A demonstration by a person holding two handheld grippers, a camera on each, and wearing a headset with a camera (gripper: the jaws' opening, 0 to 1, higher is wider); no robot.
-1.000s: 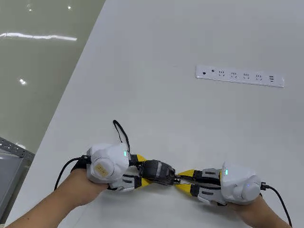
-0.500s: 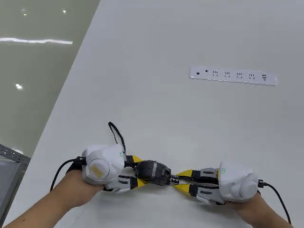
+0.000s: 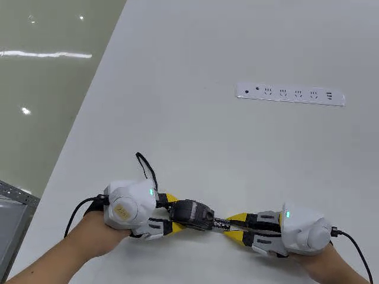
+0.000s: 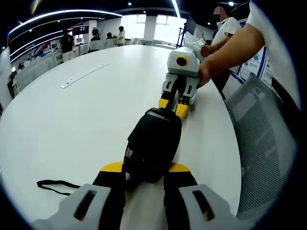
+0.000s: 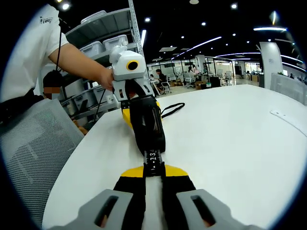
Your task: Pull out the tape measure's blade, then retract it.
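The black tape measure (image 3: 192,214) sat low at the near edge of the white table (image 3: 225,142), clamped between the jaws of the left gripper (image 3: 175,213). A short length of blade (image 3: 221,223) stuck out, its tip pinched by the jaws of the right gripper (image 3: 233,226). A power strip (image 3: 290,94) lay well apart.

Premises: an open-plan office or lab floor. A long white desk (image 3: 237,148) carries a white power strip (image 3: 290,94) at upper right of the head view, with glossy grey-green floor (image 3: 41,106) at upper left. The right gripper view has metal shelving (image 5: 133,24) with storage bins (image 5: 93,18) at upper left, people (image 5: 165,79) at distant workstations at centre, and ceiling lights (image 5: 206,43) above. A grey mesh chair (image 4: 261,143) stands at right of the left gripper view.
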